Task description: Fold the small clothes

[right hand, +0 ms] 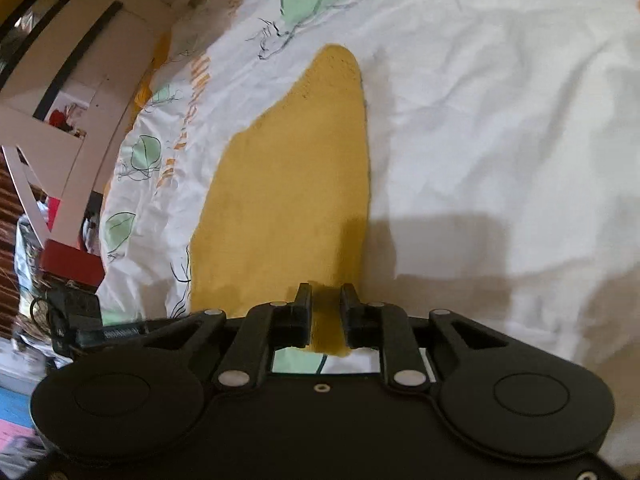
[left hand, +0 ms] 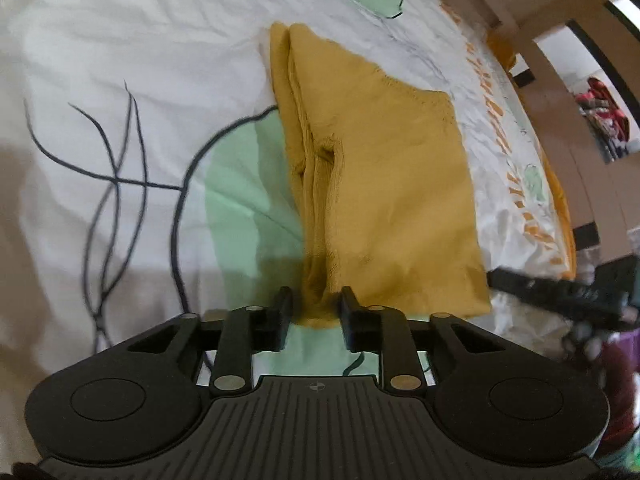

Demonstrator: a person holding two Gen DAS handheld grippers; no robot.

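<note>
A mustard garment [left hand: 380, 184] is laid on a white leaf-printed bedsheet [left hand: 120, 60], its near edge pinched by the left gripper [left hand: 316, 312] and right gripper [right hand: 326, 312], with white furniture [right hand: 72, 80] seen beyond.

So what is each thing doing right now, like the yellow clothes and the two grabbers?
Yellow garment: lying flat on the bed, partly folded, near edge pinched at two spots.
Left gripper: closed on the garment's near corner.
Right gripper: closed on the garment's near edge.
Bedsheet: spread out, wrinkled.
</note>
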